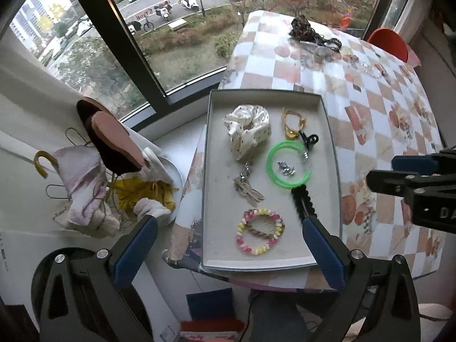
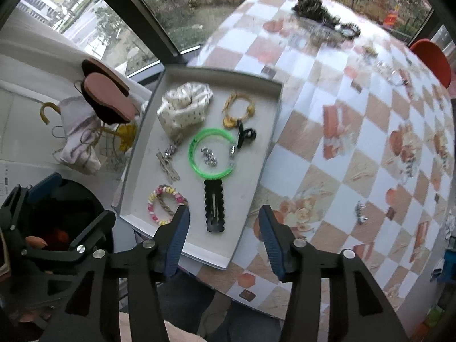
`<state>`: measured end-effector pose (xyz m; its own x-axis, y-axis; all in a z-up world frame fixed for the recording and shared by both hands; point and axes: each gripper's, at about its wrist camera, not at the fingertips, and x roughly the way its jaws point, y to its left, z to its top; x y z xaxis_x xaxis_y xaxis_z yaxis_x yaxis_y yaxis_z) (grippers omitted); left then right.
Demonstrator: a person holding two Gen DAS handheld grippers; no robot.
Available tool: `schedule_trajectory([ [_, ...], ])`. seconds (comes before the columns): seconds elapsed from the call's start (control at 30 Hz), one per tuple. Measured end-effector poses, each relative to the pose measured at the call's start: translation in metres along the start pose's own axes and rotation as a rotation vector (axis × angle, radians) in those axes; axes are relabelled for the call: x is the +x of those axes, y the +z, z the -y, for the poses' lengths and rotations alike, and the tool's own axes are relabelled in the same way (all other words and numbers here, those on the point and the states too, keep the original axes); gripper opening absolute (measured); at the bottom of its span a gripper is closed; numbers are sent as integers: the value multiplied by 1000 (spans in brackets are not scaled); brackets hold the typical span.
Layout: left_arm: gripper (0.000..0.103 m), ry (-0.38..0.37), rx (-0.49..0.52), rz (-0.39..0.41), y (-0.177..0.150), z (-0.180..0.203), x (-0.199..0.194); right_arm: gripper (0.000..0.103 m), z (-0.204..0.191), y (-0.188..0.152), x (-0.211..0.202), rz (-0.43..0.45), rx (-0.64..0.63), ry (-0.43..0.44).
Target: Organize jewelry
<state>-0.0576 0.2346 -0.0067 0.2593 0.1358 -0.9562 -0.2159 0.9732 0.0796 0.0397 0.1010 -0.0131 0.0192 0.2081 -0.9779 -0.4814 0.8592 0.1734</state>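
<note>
Hiding the black scalloped clip's [image 1: 302, 203] lower end, my left gripper [image 1: 228, 245] gapes; my right gripper [image 2: 223, 229] is spread too, empty. Clip lies mid-frame in grey tray [image 2: 253, 168], under green bangle [image 2: 212, 152].

The shallow grey rectangular tray [image 1: 212, 148] is crowded along its middle and right side by the translucent green plastic bangle [image 1: 287, 163], the black scalloped hair clip [image 2: 214, 206] and the pastel beaded bracelet [image 1: 260, 235]. Bare floor is left along the tray's left edge. Open room is offered by the checked tablecloth [image 2: 336, 154] to the right, where only small scattered trinkets are seen.
</note>
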Motion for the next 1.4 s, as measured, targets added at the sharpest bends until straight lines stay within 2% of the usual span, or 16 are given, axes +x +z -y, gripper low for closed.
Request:
schedule_trajectory([
  [0.07, 103, -6, -15, 0, 1, 0, -7, 69, 0, 1, -10, 15, -2, -4],
  [0.13, 103, -14, -34, 2, 2, -1, -13, 75, -1, 1, -21, 34, -3, -2],
  [0.43, 103, 5, -67, 24, -4, 0, -38, 85, -14, -14, -50, 122, -29, -65],
  [0.67, 103, 19, -77, 30, -11, 0, -45, 87, -12, -21, -58, 179, -20, -93],
  [1.4, 103, 28, -90, 36, -21, -1, -52, 87, -19, -29, -58, 166, -33, -119],
])
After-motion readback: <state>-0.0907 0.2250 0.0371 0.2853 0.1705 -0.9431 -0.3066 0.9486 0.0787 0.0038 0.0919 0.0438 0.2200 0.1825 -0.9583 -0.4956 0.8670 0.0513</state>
